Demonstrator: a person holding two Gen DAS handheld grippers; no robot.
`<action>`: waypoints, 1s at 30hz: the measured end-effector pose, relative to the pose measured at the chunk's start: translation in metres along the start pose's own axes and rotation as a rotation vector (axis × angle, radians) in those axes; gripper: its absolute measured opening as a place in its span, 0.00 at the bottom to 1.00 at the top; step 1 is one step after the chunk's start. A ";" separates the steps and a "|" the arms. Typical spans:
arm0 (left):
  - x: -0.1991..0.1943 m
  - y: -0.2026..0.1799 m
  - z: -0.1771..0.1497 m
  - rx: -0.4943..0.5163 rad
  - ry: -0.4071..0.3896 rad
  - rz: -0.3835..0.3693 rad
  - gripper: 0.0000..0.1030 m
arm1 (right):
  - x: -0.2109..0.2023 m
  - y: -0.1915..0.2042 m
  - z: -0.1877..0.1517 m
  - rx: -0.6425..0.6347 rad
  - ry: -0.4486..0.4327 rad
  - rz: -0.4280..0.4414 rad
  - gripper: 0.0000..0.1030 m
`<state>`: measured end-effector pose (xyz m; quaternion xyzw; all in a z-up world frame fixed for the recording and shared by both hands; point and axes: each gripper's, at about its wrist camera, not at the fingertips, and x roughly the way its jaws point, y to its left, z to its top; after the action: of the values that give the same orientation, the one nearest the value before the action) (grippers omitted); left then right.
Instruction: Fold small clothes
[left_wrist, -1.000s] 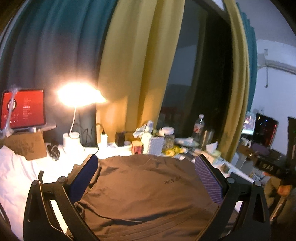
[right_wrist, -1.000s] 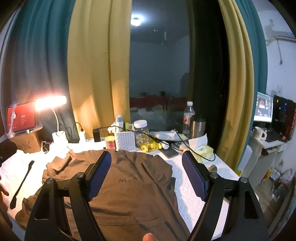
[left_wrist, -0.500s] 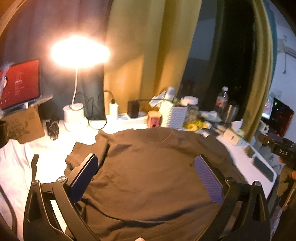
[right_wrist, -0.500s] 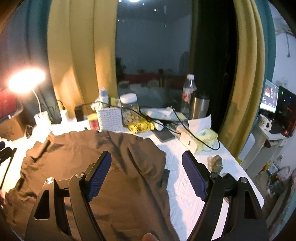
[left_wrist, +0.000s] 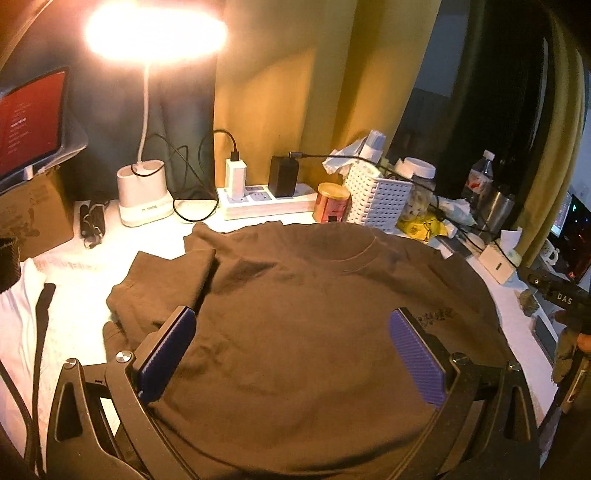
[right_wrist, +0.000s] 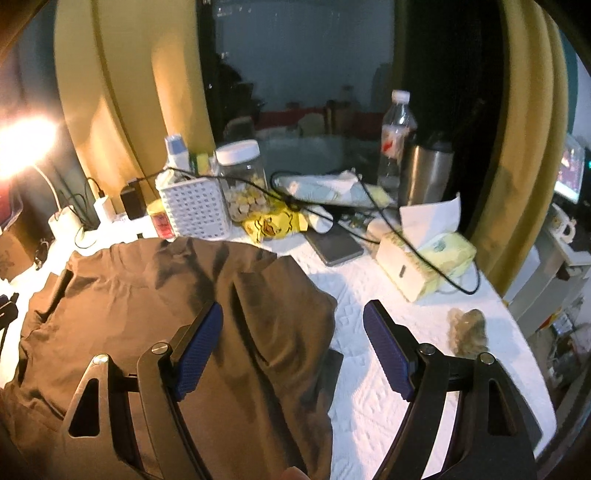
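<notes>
Closest to me, the left gripper (left_wrist: 291, 354) hangs over the belly of the brown cotton T-shirt (left_wrist: 314, 314), its blue ribbed pads spread wide with nothing between them. The right gripper (right_wrist: 293, 350) is likewise spread, straddling the shirt's right sleeve edge, one pad above the cloth and the other above the white quilted table cover (right_wrist: 388, 295); neither seems to grip anything. The shirt lies face up and mostly spread on the cover, collar pointing away. Its left sleeve (left_wrist: 162, 280) is bunched and partly doubled over, and the right sleeve shows a loose crease. I'd judge folding has barely begun: no clean fold is visible, so sleeves and body all remain. Beyond the collar stand a white perforated plastic basket (left_wrist: 380, 199) and a glowing white desk lamp (left_wrist: 147, 107).
</notes>
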<state>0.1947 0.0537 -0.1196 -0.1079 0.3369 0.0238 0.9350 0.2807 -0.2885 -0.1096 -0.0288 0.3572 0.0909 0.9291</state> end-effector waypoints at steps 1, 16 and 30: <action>0.005 0.000 0.002 -0.001 0.008 0.007 0.99 | 0.008 -0.002 0.001 0.001 0.013 0.006 0.79; 0.065 0.000 0.017 0.016 0.087 0.059 0.99 | 0.114 -0.031 0.004 0.040 0.165 0.068 0.72; 0.096 -0.007 0.015 0.039 0.150 0.032 0.99 | 0.134 -0.038 0.003 0.036 0.189 0.141 0.05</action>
<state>0.2795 0.0471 -0.1680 -0.0858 0.4079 0.0243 0.9086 0.3881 -0.3056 -0.1974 0.0047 0.4458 0.1467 0.8830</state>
